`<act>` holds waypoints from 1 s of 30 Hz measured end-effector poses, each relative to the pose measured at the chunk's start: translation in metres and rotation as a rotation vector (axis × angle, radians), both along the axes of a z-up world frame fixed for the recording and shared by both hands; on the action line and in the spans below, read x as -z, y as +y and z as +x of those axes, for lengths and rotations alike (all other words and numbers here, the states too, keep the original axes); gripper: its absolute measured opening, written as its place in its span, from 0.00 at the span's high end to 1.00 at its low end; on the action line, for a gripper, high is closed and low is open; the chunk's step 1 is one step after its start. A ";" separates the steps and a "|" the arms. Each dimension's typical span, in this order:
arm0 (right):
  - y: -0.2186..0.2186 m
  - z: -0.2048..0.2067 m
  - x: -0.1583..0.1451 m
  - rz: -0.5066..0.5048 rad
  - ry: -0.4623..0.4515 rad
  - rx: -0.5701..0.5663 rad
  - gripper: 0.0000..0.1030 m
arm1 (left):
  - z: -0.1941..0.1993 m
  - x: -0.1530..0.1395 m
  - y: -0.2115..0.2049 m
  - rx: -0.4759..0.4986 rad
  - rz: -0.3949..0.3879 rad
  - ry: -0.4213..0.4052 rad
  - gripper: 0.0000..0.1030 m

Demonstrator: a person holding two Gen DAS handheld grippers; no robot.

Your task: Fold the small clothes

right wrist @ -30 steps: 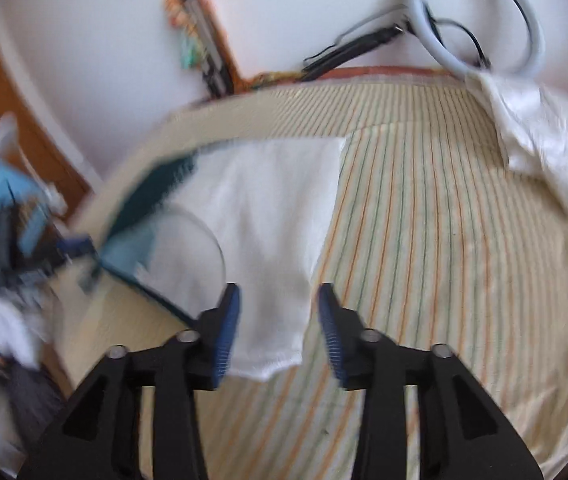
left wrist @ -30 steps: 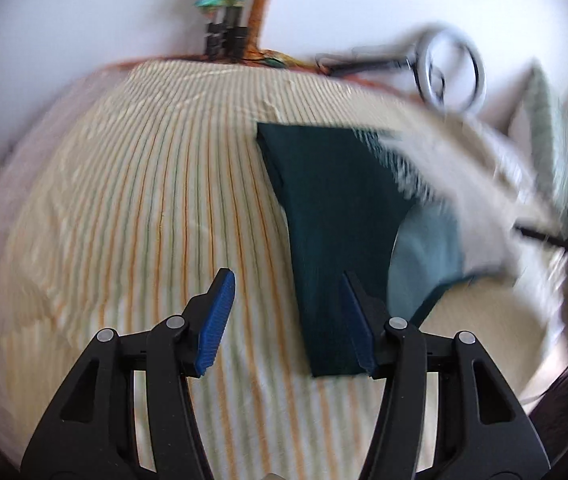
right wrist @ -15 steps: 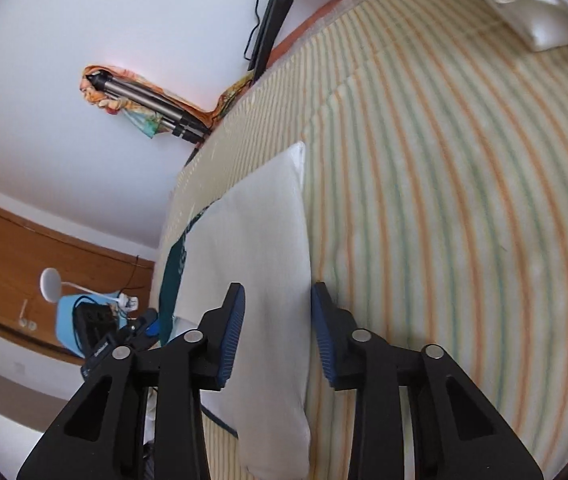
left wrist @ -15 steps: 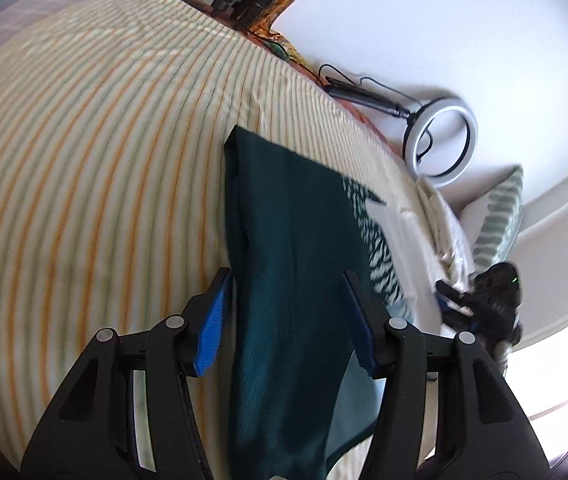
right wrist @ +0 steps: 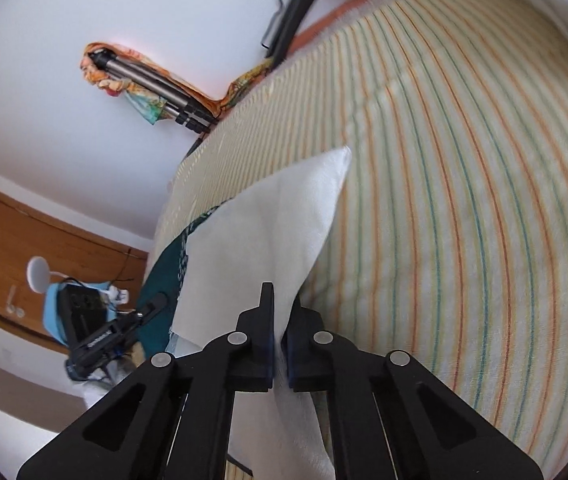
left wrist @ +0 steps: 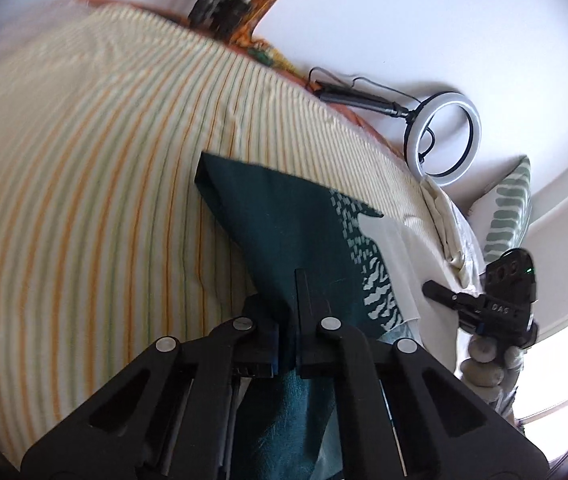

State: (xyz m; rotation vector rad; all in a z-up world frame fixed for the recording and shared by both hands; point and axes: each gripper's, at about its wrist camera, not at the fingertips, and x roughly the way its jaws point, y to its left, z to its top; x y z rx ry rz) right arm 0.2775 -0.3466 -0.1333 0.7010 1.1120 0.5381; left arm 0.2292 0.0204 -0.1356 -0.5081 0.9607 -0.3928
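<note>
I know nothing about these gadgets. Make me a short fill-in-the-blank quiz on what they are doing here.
1. The left tongs are shut on the garment's dark ____ side.
2. The right tongs pinch its ____ side.
3. The garment lies on a ____ sheet.
4. A ____ light leans on the wall.

Missing: green; white; striped; ring

Left tool and right tool, both clamped tight on cloth.

**Lettering on the black camera units only**

In the left wrist view, the black boxy camera unit mounted on the right gripper carries pale letters reading "DAS". In the right wrist view, the black camera unit on the left gripper bears white lettering too blurred to read.
</note>
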 end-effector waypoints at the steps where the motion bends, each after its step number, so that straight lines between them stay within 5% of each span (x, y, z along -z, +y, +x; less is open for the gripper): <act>1: 0.002 0.000 -0.005 -0.013 -0.013 -0.001 0.97 | -0.001 -0.004 0.001 0.000 0.006 -0.012 0.98; 15: 0.026 -0.015 -0.063 -0.122 -0.176 -0.016 0.98 | -0.019 -0.044 -0.006 0.012 0.031 -0.105 0.99; 30: -0.039 -0.015 -0.117 -0.195 -0.303 0.066 0.98 | 0.006 -0.083 -0.088 0.109 0.022 -0.202 0.99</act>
